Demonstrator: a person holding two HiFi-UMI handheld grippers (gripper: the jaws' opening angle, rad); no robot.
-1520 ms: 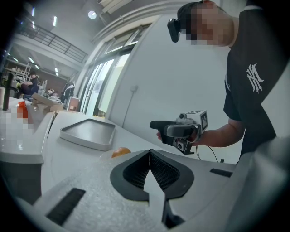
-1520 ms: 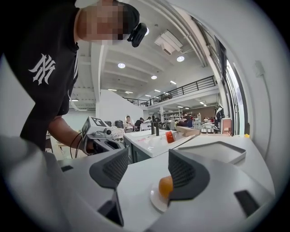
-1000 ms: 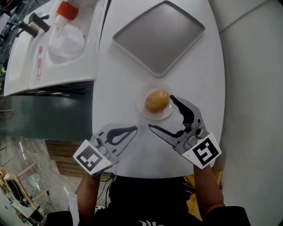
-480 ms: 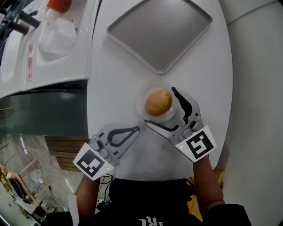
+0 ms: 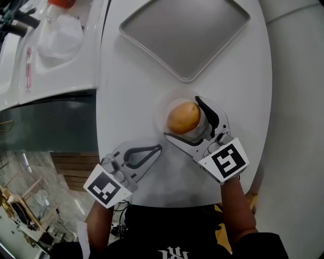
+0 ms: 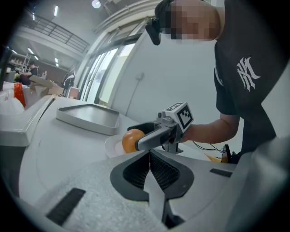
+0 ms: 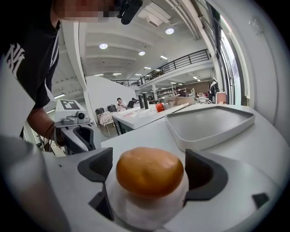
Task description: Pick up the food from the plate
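Observation:
A round golden-brown bun (image 5: 183, 116) sits on a small white plate (image 5: 163, 104) in the middle of the white table. My right gripper (image 5: 181, 118) is open wide, with one jaw on each side of the bun and a gap to both pads. In the right gripper view the bun (image 7: 149, 171) fills the space between the jaws, on the plate (image 7: 149, 212). My left gripper (image 5: 158, 148) rests shut on the table, left of the plate, and holds nothing. In the left gripper view its jaws meet (image 6: 149, 156), with the bun (image 6: 131, 139) beyond them.
A grey square tray (image 5: 185, 35) lies empty on the table beyond the plate. A white sink counter (image 5: 50, 55) with a red-capped bottle (image 5: 61, 4) stands at the far left. The table's front edge is close to the person's body.
The right gripper has moved forward toward the plate, and its jaws have widened and now straddle the bun. The left gripper has stayed in place, shut.

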